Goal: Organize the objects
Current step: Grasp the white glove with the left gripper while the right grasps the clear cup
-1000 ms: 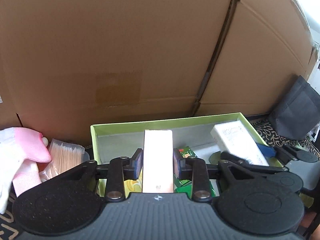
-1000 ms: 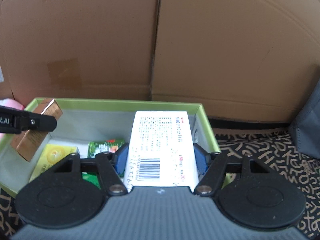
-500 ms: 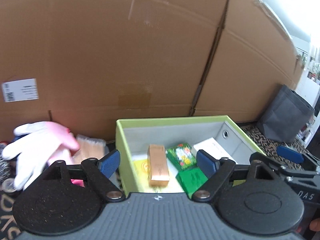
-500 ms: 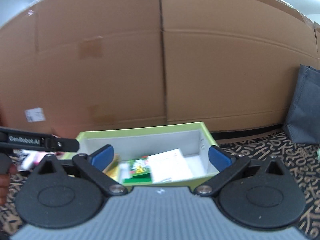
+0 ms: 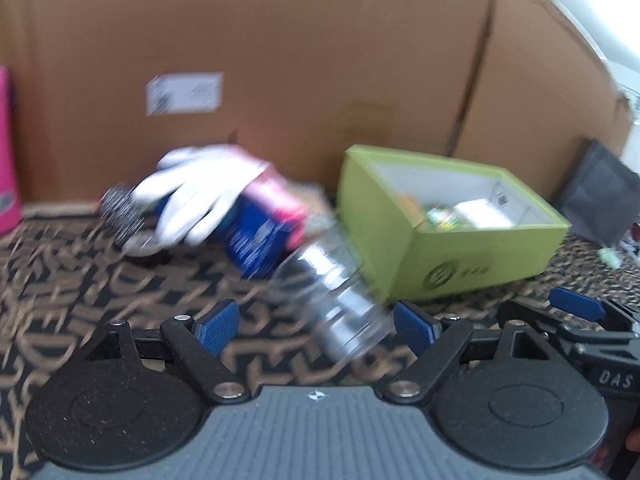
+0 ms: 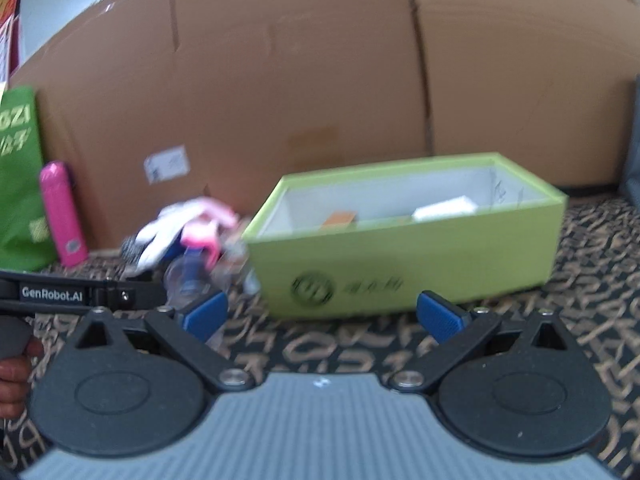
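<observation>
Green box ahead of right hand-held gripper, near edge close, patterned floor bare between wide, empty jaws. Left hand-held gripper wide too, clear bottle lying between, unpressed.

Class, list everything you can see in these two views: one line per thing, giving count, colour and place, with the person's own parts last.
Green box: one, lime green with a grey inside, open, on the patterned cloth.
Small packets: several, white, green and orange, inside the green box; too blurred to count.
Clear bottle: one, transparent, lying on the cloth just ahead of the left tongs.
Glove: one, white with a pink cuff, left of the box.
Blue packet: one, under the glove.
Pink flask: one, upright at far left.
Green bag: one, behind the flask.
Cardboard wall: brown, behind everything.
Left tongs: open, empty.
Right tongs: open, empty.
</observation>
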Demonstrator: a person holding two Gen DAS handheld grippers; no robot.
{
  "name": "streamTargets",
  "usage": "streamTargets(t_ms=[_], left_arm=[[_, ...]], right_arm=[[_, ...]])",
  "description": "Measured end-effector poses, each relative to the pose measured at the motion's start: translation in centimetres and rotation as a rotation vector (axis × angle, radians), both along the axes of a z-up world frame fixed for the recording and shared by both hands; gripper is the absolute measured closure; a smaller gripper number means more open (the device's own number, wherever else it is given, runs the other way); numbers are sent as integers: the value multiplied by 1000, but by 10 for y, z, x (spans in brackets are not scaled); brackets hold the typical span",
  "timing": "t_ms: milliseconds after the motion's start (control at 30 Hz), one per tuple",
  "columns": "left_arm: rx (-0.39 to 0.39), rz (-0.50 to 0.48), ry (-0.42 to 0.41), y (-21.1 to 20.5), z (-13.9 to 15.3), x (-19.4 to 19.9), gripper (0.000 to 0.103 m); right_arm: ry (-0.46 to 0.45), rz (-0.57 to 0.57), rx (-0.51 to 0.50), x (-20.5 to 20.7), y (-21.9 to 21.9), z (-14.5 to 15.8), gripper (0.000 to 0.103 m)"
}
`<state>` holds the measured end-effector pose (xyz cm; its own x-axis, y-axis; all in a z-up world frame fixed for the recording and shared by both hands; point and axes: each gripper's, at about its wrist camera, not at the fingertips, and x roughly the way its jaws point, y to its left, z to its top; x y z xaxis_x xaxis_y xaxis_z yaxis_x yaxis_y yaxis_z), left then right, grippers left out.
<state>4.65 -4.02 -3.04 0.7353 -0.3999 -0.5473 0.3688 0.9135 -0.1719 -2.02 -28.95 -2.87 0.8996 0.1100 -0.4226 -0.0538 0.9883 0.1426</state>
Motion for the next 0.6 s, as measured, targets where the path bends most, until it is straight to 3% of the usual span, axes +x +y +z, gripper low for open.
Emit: streamTargets(t_ms=[167,600], left_arm=[[14,79,48,32,-17,3,15],[-15,167,38,82,-13,20,15]], right_arm=[[69,87,-21,4,30,-17,0],[65,210,-66,34,90,-9,0]])
